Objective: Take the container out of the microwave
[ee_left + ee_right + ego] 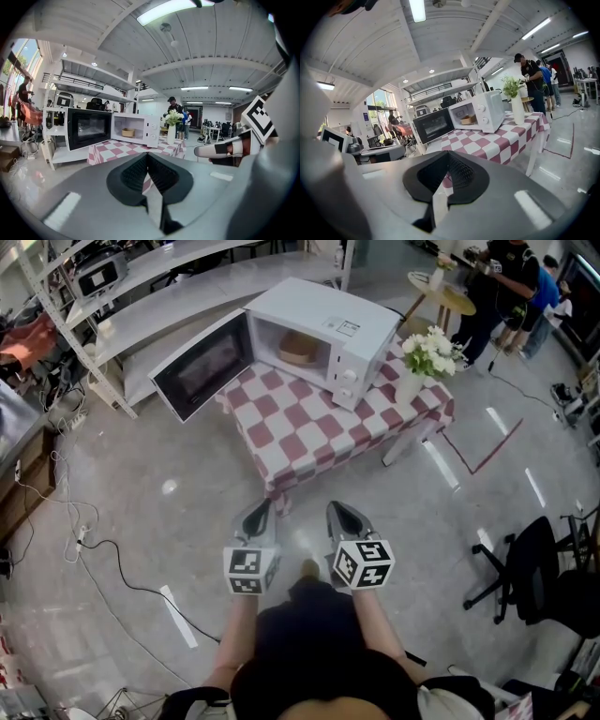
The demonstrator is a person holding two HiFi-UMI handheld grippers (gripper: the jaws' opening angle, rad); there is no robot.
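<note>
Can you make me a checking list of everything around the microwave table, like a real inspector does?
Surface: table with a red-and-white checked cloth.
Job's things: white microwave on the table, its door swung open; tan container inside, not yet taken out.
Clutter: vase of white flowers on the table, right of the microwave.
Grippers: left gripper and right gripper both shut, holding nothing, well short of the table.
Cables: dark cable snaking over the floor at the left.
Surroundings: shelving, office chair, people standing far off.
</note>
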